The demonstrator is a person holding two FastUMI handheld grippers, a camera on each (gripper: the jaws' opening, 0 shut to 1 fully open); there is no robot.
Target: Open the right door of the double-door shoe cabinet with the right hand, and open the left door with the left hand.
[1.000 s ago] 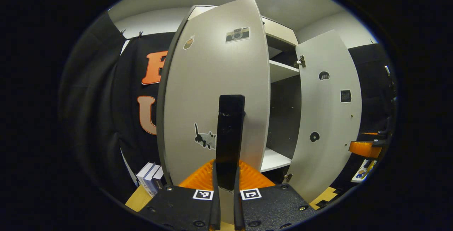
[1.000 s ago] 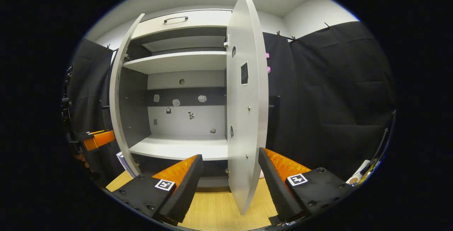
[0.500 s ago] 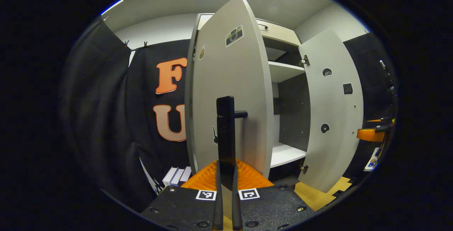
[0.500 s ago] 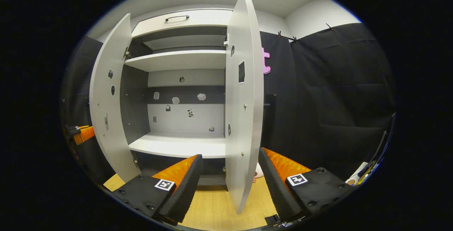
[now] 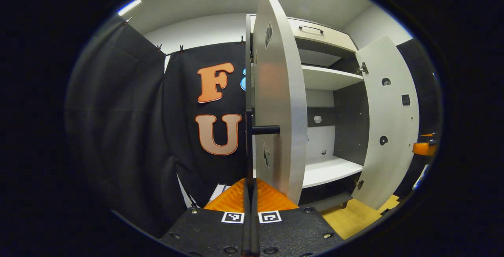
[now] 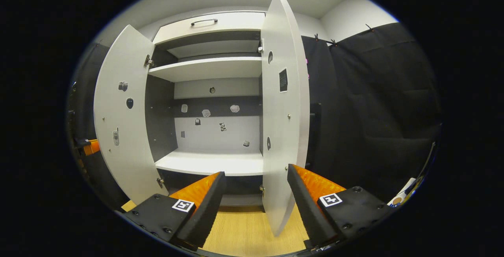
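Fingers of the left gripper [image 5: 250, 194] are pinching the left door's handle [image 5: 249, 146], holding that left door [image 5: 279, 103] wide. Right gripper [image 6: 255, 194] fingers are sitting spread around the right door [image 6: 284, 123], touching nothing.

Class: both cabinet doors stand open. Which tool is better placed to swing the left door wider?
Left. The left tool is shut on the left door's handle; the right tool is open, straddling the right door.

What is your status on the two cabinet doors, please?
Left hand-held gripper shut on left door handle. Right hand-held gripper open, astride right door edge. Both doors swung wide; nothing blocking.
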